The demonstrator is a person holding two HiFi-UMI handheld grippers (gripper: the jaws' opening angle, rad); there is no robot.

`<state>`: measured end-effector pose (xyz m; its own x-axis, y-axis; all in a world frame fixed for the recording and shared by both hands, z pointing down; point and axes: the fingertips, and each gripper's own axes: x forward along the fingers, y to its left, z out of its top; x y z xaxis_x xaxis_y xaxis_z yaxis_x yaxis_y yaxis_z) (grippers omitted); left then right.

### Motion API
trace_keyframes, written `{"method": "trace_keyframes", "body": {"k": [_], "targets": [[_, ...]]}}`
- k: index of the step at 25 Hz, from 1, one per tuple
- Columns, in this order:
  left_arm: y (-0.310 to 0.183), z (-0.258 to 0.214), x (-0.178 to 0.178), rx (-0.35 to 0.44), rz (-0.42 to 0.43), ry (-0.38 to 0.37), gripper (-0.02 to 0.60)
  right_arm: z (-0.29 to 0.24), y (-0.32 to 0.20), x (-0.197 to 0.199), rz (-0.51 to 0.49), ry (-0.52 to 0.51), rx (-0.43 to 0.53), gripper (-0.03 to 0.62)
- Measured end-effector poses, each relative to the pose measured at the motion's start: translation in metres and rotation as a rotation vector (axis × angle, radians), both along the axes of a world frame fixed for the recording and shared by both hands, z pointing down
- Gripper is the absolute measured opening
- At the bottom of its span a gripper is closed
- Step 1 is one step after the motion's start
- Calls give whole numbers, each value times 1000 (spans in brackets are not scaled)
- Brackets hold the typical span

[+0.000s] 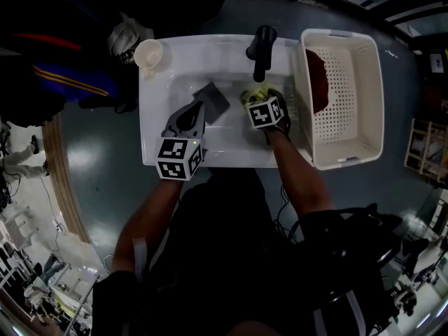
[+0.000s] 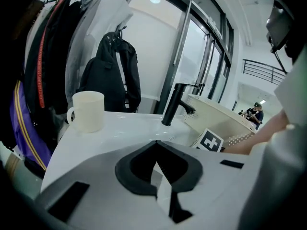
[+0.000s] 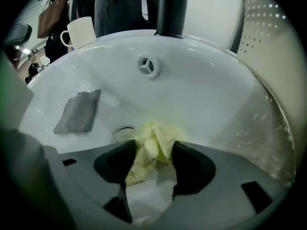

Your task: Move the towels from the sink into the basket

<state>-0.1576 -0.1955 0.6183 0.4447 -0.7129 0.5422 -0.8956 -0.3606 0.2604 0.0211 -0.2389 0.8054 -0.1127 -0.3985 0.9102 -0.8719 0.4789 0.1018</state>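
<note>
Two towels remain in the sink point(image 1: 159, 149): a yellow towel point(image 3: 158, 133), crumpled by the drain at lower centre of the right gripper view, and a grey towel point(image 3: 79, 111), folded flat on the basin floor to its left and well apart from it. One red towel point(image 1: 316, 75) already lies in the basket point(image 1: 350, 152), which stands against the sink's right rim in the head view, so that the carry from basin to basket is short. The right gripper point(image 3: 153, 152) points steeply down into the basin, and its jaws pinch the bunched yellow cloth from both sides, with fabric filling the gap between the pads; a steep approach suits a soft heap, since the pads can gather folds from above. The left gripper point(image 2: 156, 150) hovers over the near left part of the sink, tilted gently downward toward the grey towel, its jaws pressed together on nothing; it appears to be waiting its turn. A black faucet point(image 1: 262, 47) rises at the back rim, close above the yellow towel, and a cream mug point(image 1: 148, 53) sits at the upper left corner. The step in hand is judged to be the pickup of the yellow towel, which calls for a lift clear of the faucet spout and the basket's wall.
</note>
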Motion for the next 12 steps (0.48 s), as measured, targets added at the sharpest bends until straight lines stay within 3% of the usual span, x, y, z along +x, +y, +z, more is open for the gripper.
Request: {"method": "trace_keyframes", "body": {"k": [4,8,12], "targets": [[3,-5,-12,12,-31,-52,3,3,6,-9,-68,37,-28,153],[6,-14,-22,21,-64,-31,3,-7,10,-19,-95,15,-36,133],[14,-23,-22,54,-38,-57,3,-36,21,-37,-137,-16,0,133]]}}
